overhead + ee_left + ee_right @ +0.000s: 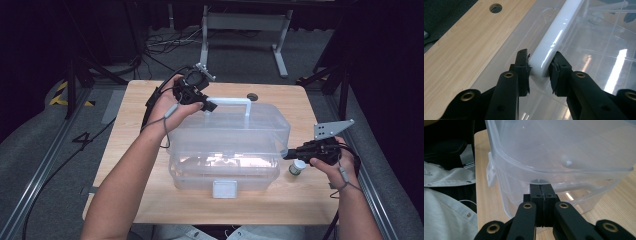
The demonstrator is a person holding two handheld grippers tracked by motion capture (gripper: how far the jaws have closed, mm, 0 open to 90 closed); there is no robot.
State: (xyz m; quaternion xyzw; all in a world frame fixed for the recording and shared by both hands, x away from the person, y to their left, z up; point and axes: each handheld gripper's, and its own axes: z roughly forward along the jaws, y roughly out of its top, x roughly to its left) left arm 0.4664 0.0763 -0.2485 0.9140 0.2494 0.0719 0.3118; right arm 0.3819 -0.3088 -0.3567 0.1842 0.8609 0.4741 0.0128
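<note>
Now both claws work on a clear box [227,150] standing mid-desk [140,165]

Left claw [539,68] grips the white handle [554,37] on the lid [235,122], one pad on each side of its end, at the box's far left. Right claw [541,188] is fully closed, holding nothing, its tips touching the lid's rim at the box's right end. A small jar [297,167] sits on the desk just beside that claw. A white latch [224,189] hangs on the near wall

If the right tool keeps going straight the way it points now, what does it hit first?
Most likely the clear storage box: the shut right tool sits right at its lid rim, seemingly already touching, though depth there is hard to judge.
</note>
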